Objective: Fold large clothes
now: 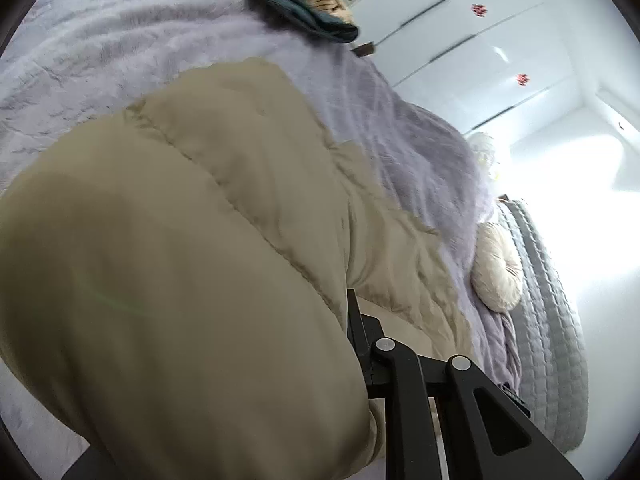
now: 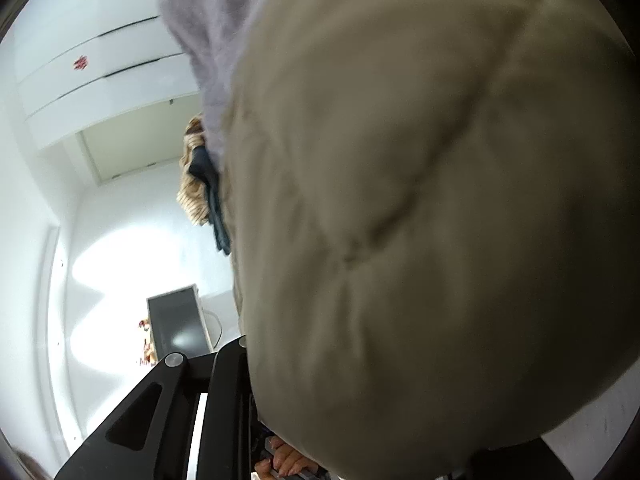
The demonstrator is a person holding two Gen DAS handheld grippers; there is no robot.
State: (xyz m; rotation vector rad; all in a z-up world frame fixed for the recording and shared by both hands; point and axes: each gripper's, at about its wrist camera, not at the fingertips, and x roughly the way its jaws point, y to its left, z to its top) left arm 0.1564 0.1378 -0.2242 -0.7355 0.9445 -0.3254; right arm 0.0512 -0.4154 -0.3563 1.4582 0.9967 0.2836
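**Both claws clamped on the beige puffer jacket over the bed**

Left wrist view: the left claw (image 1: 356, 344) sat at the lower middle of the picture, and the beige puffer jacket (image 1: 180, 248) bulged up and to the left of it, so close that it covered 1 finger entirely. The visible dark finger (image 1: 354, 320) pressed against a quilted edge, and the jaws were drawn together on that fabric. From there the jacket's long axis ran up and away across the lilac fleece blanket (image 1: 120, 52) on the bed, toward a pile of other clothes (image 1: 288, 4) at the far end. A cream cushion (image 1: 498, 268) lay well to the right, clear of the jacket.

Right wrist view: the right claw (image 2: 248, 364) came in from the lower left, and the jacket (image 2: 420, 220) filled everything to its right, touching the lens side. Its fingertips were buried under the padding; the jaws looked nearly closed on it. A person's hand (image 2: 288, 460) showed just below.

The jacket looked thick, soft and matte, with stitched channels that puffed between seams. Judged from both views, each claw held 1 side, so the fold would turn on lifting both edges together.
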